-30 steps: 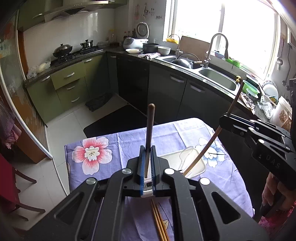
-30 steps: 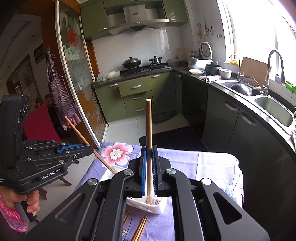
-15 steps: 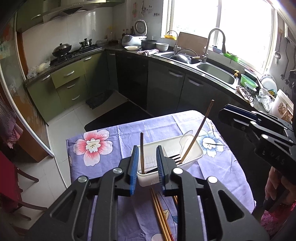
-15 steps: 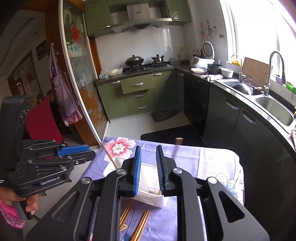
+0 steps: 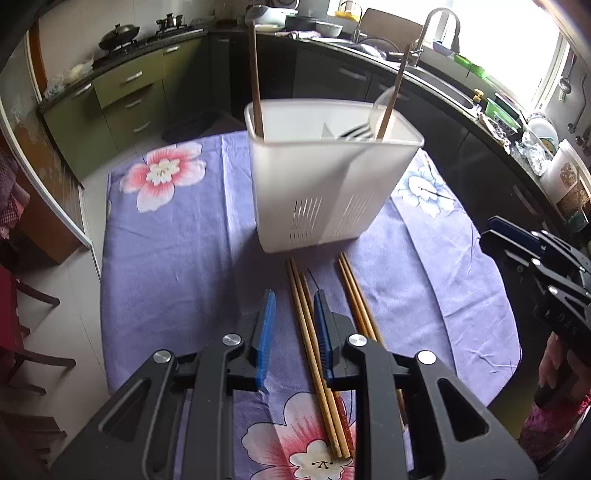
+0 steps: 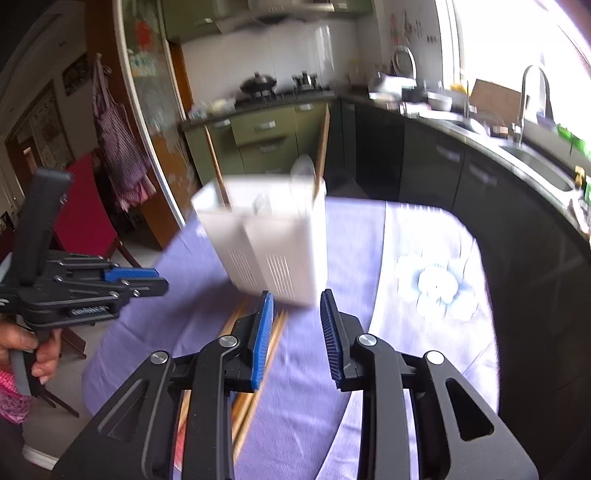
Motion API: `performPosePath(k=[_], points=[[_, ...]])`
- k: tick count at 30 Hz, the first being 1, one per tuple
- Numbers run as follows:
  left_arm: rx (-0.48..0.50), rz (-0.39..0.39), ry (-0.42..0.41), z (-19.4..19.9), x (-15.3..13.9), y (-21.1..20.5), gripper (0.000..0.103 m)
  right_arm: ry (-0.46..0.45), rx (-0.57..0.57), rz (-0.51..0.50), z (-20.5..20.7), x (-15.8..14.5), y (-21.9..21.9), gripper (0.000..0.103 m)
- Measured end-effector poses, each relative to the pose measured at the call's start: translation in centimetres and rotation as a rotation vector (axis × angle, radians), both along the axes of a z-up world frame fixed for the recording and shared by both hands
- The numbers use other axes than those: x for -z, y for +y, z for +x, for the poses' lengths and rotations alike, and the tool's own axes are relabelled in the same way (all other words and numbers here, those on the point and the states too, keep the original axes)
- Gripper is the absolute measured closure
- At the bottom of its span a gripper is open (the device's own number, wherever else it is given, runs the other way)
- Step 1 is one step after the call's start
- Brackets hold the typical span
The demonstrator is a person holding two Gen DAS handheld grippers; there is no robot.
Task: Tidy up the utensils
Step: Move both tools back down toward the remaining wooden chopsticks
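The left gripper (image 5: 291, 325), jaws parted, straddled one chopstick pair (image 5: 314, 354); pinching one stick could scatter both. The right gripper (image 6: 295, 325) was opening, empty. At twelve o'clock the white caddy (image 5: 325, 184) held two chopsticks, a fork and a spoon.

Green drawer cabinets (image 5: 125, 92) line the far wall under a stove (image 5: 122, 35). Dark cabinets (image 5: 332, 77) run below a sink (image 6: 535, 170) beside a bright window (image 6: 517, 48). The floor (image 5: 48, 288) is pale tile; a red chair (image 6: 88, 214) stands nearby.
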State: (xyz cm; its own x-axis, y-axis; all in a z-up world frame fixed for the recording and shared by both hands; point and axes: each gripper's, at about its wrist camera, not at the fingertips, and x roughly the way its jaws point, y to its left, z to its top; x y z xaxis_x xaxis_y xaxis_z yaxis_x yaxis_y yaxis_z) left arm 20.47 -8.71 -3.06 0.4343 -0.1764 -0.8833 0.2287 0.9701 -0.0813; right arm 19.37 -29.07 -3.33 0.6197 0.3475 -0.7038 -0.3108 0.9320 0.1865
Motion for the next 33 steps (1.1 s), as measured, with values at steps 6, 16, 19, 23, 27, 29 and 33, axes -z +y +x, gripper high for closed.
performPosePath(k=[6,16,19,23,27,29,33], points=[[-0.017,0.022,0.073,0.1,5.2,-0.9,0.082,0.083,0.03,0.021,0.3,6.0,-0.4,0.076],[-0.04,0.073,0.107,1.3,8.0,-1.3,0.082,0.113,0.039,0.033,1.6,7.5,-0.3,0.076],[-0.036,0.069,0.122,1.7,8.4,-1.3,0.082,0.12,0.04,0.038,2.0,7.5,-0.3,0.076],[-0.03,0.068,0.132,1.9,8.8,-1.7,0.082,0.131,0.04,0.039,2.2,7.6,-0.4,0.076],[-0.025,0.079,0.136,2.0,9.0,-1.9,0.082,0.137,0.042,0.045,2.2,7.8,-0.4,0.076],[-0.022,0.088,0.138,2.0,9.1,-2.2,0.082,0.138,0.043,0.048,2.2,7.8,-0.5,0.076],[-0.019,0.099,0.156,2.1,9.5,-2.6,0.082,0.139,0.038,0.048,2.1,7.8,-0.5,0.076]])
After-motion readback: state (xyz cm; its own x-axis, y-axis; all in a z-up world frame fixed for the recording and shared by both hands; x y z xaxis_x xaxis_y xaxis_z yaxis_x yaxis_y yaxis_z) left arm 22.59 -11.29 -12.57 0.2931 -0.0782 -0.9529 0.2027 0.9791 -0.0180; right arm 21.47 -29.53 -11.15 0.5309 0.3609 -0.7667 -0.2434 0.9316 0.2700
